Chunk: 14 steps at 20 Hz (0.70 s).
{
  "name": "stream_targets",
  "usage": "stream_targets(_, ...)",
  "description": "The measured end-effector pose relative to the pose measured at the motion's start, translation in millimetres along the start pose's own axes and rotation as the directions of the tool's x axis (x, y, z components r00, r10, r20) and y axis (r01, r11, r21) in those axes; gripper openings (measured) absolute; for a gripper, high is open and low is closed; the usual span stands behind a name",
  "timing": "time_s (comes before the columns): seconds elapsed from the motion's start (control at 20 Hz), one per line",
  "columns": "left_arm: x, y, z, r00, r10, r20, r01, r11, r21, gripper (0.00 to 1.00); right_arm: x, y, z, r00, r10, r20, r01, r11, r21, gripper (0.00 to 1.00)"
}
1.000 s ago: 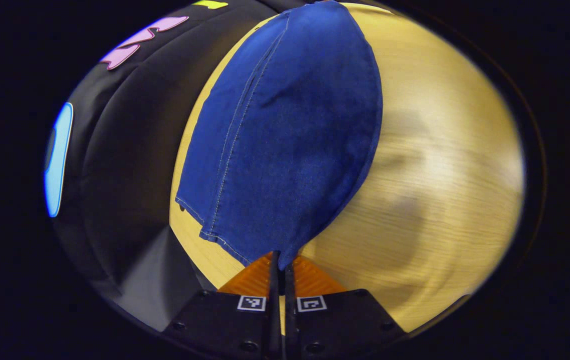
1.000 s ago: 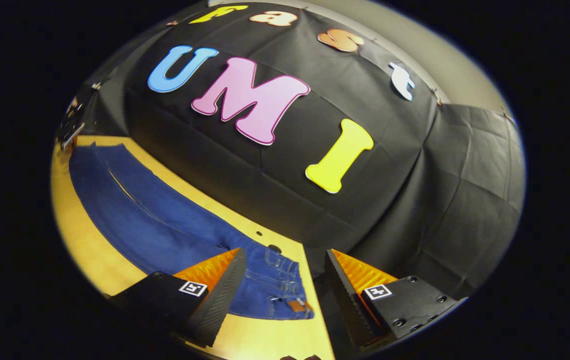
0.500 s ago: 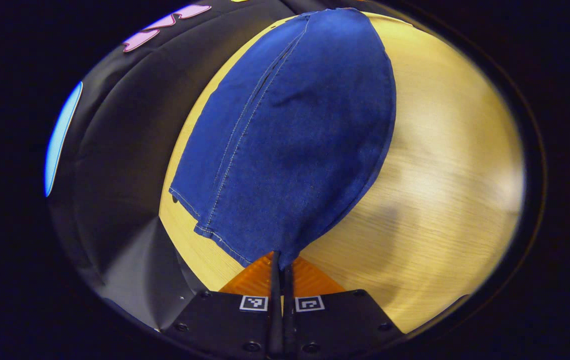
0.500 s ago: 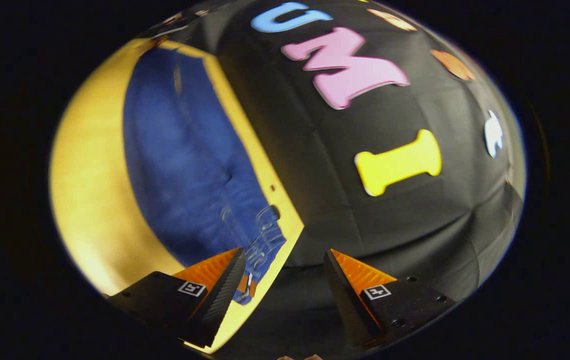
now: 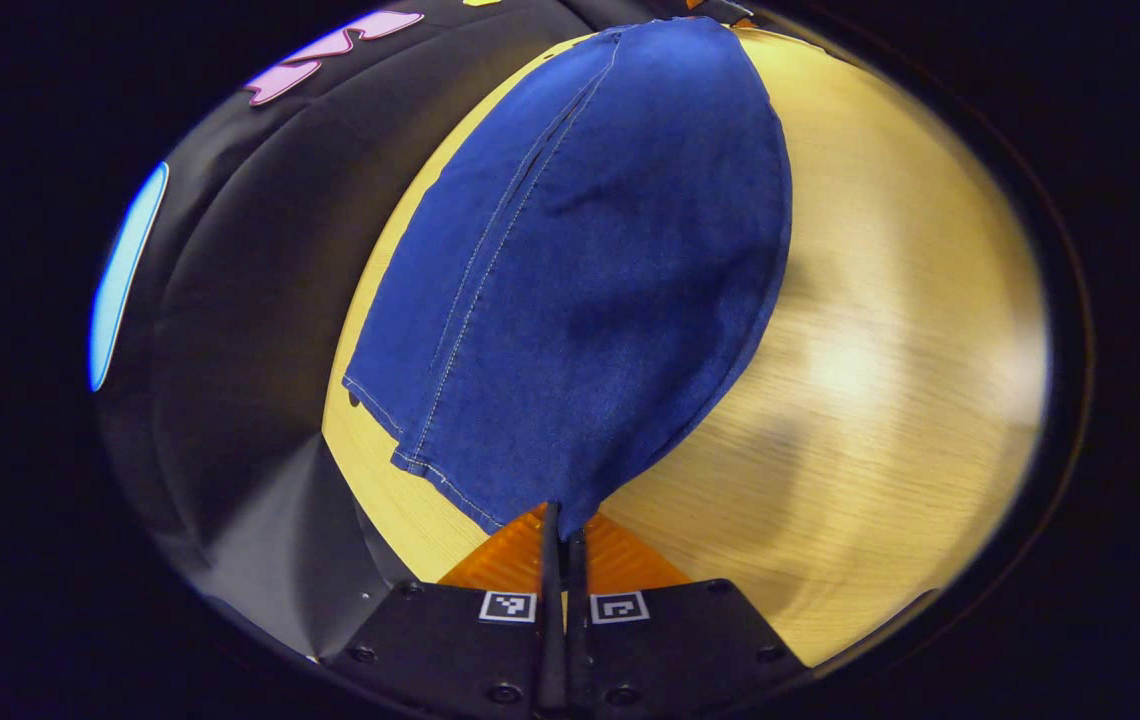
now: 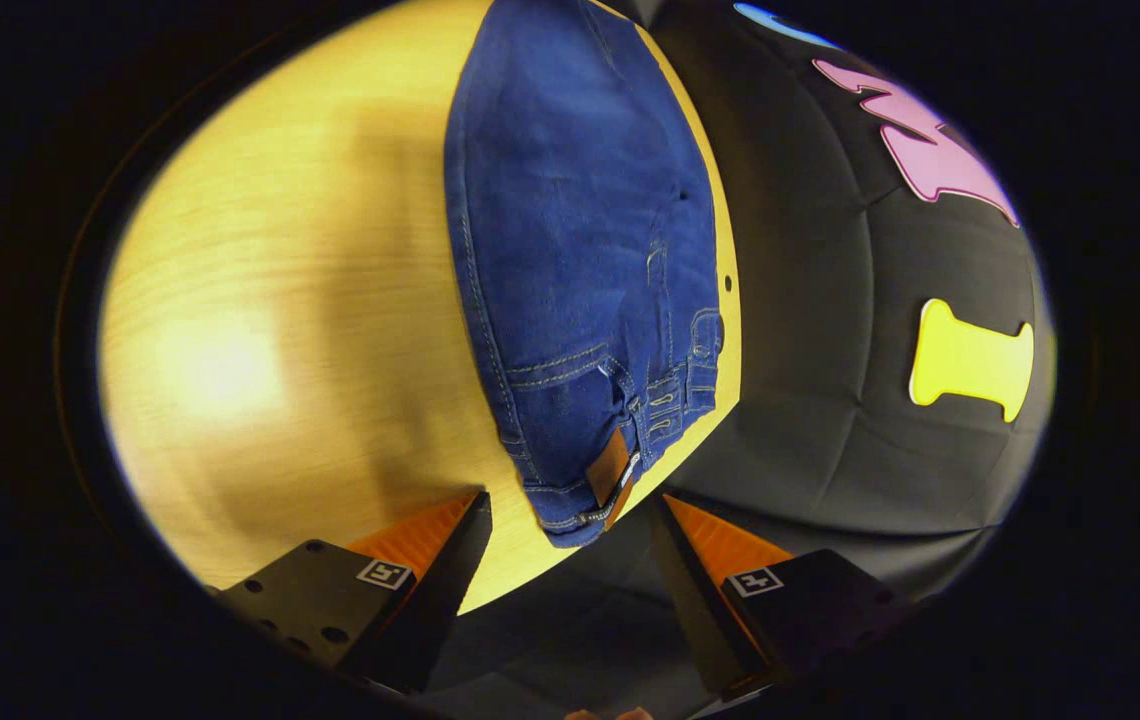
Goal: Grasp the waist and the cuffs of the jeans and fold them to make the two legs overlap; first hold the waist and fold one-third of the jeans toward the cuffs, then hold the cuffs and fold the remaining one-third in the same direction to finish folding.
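Jeans (image 5: 580, 260) are lying lengthwise on a wooden table (image 5: 880, 350), legs already stacked one over the other, close along the table's edge by the booth's black cloth wall (image 5: 260, 280). In the left gripper view, the left gripper (image 5: 560, 520) is pinching the cuff end at 6 o'clock, fingers pressed together on the denim, while the legs are running away toward 12 o'clock. In the right gripper view, the right gripper (image 6: 570, 520) is hovering with fingers spread wide just off the waist (image 6: 600, 470), which is sitting between them at 6 o'clock, its leather patch (image 6: 610, 468) showing; nothing is gripped there. Judging by the layout, the leg overlap looks done and the waist fold is the step in hand. Doing it well likely means sliding the spread fingers over both layers of the waistband before closing, lifting only enough to clear the cloth, and carrying the waist straight along the legs so the edges stay aligned while the cuff hold keeps the denim taut.
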<state>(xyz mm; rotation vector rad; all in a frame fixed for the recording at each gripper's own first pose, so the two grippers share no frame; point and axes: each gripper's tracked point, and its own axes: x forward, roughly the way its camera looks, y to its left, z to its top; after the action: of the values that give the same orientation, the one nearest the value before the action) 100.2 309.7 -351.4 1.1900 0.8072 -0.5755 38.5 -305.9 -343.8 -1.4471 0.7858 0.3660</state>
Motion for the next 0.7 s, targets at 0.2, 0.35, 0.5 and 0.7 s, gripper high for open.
stream_targets(0.2,0.3,-0.1,0.2,1.0,0.014,-0.008,-0.014,1.0,-0.008,0.06,21.4,-15.2,24.5,0.997,-0.066,0.049,0.071,0.992,-0.1,0.95)
stream_targets(0.35,0.5,0.2,0.5,0.999,0.03,-0.014,-0.03,0.999,-0.019,0.06,39.6,-21.9,29.3,0.994,-0.091,0.058,0.096,0.991,-0.09,0.9)
stream_targets(0.5,1.7,1.2,0.7,0.999,0.053,-0.014,-0.053,0.998,-0.04,0.05,56.3,-21.3,35.4,0.996,-0.078,0.042,0.081,0.995,-0.064,0.51)
stream_targets(0.7,1.8,0.1,0.9,0.993,0.115,-0.031,-0.117,0.989,-0.088,0.06,54.9,-15.7,33.3,0.995,-0.069,0.072,0.074,0.995,-0.062,0.15)
